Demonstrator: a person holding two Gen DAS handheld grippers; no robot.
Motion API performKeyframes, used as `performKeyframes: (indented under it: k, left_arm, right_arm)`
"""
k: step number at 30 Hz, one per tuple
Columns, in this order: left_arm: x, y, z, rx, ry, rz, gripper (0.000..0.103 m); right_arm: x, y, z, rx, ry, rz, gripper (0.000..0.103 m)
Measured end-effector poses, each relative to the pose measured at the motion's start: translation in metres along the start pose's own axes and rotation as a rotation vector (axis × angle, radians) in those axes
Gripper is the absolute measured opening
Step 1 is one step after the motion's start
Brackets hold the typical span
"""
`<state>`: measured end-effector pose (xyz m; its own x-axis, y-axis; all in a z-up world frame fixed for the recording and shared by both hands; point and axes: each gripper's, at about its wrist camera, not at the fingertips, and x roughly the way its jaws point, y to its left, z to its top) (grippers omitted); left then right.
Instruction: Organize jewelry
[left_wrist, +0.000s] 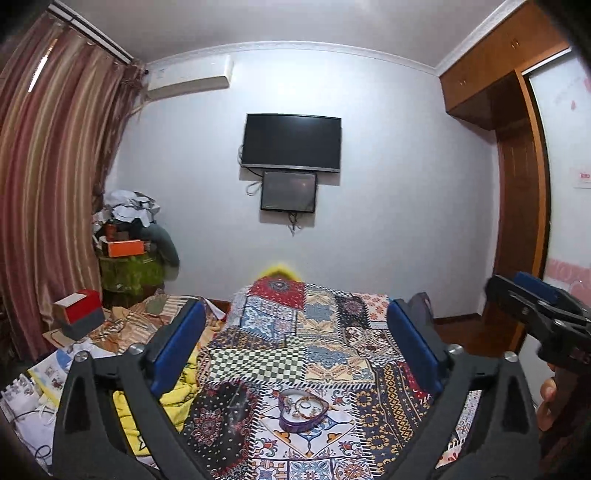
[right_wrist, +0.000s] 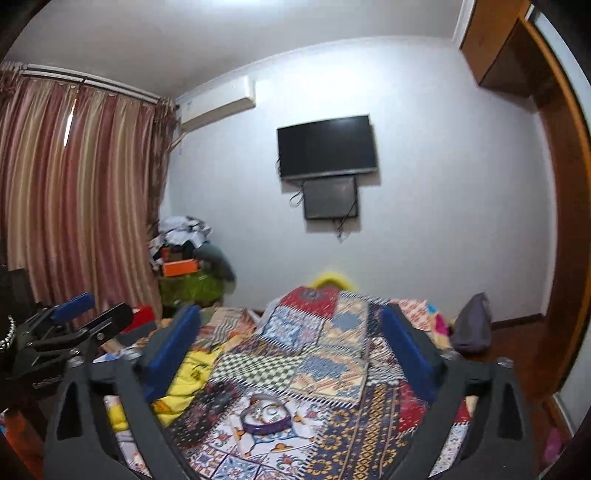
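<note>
Though lidless, jewelry (left_wrist: 304, 404) inside heart box (left_wrist: 295, 422)

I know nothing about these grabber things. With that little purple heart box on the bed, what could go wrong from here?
1. The purple heart-shaped box lies open on a soft patchwork quilt, so pressing beside it might tip it and spill the jewelry.
2. The pieces look small and tangled together; the wide-open left gripper and right gripper could grab several at once.
3. Anything dropped may be hard to spot against the busy pattern.

Left tongs (left_wrist: 295, 345) spread wide above purple heart-shaped box (left_wrist: 303, 410) on patchwork quilt (left_wrist: 332, 332).
</note>
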<state>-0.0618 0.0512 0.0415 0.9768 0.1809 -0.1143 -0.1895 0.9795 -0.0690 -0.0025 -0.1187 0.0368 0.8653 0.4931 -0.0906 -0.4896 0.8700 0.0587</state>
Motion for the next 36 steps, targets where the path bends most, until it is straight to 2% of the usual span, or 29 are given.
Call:
performKeyframes:
  k: [12, 36]
  left_arm:
    - [-0.007, -0.007, -0.009, 0.001, 0.019, 0.015, 0.101]
    - [-0.002, -0.015, -0.016, 0.032, 0.036, 0.027, 0.102]
  right_arm:
    - [-0.004, -0.002, -0.014, 0.008, 0.061, -0.013, 0.103]
    - [-0.007, 0.000, -0.012, -0.015, 0.096, -0.009, 0.103]
